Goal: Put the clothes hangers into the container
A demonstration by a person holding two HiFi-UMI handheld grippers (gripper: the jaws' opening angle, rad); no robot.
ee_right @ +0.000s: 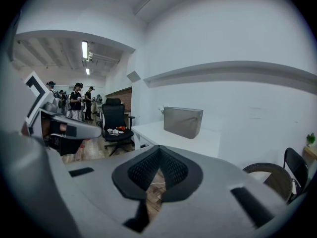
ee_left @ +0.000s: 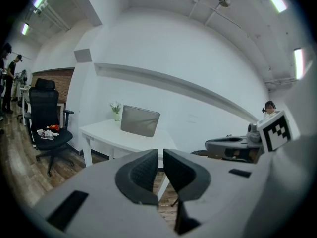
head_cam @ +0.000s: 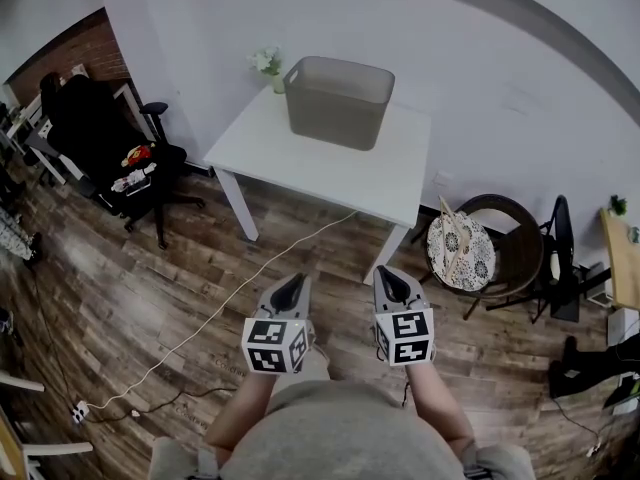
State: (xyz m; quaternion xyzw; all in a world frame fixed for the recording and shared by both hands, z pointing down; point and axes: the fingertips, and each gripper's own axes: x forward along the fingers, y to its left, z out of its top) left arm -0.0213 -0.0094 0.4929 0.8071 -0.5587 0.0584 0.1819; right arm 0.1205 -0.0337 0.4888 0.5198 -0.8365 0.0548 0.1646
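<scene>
left gripper [ee_left: 159,156] fingers slightly apart, right gripper [ee_right: 158,151] fingers pressed together, grey container [head_cam: 338,103] on white table [head_cam: 300,156]

Setting: open office. Black swivel chair [head_cam: 105,138], white table [head_cam: 300,168], wood-look floor [head_cam: 150,278]. Strip ceiling lights [ee_right: 84,49]; people [ee_right: 79,100] stand in the background.

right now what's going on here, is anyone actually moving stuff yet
Not yet. A person stands on the wood floor, short of the white table, with a gripper in each hand. The left gripper has its jaws a narrow slit apart and the right gripper is shut; neither holds anything. The grey container sits on the table. What look like wooden hangers lie on the round chair to the table's right, untouched.
</scene>
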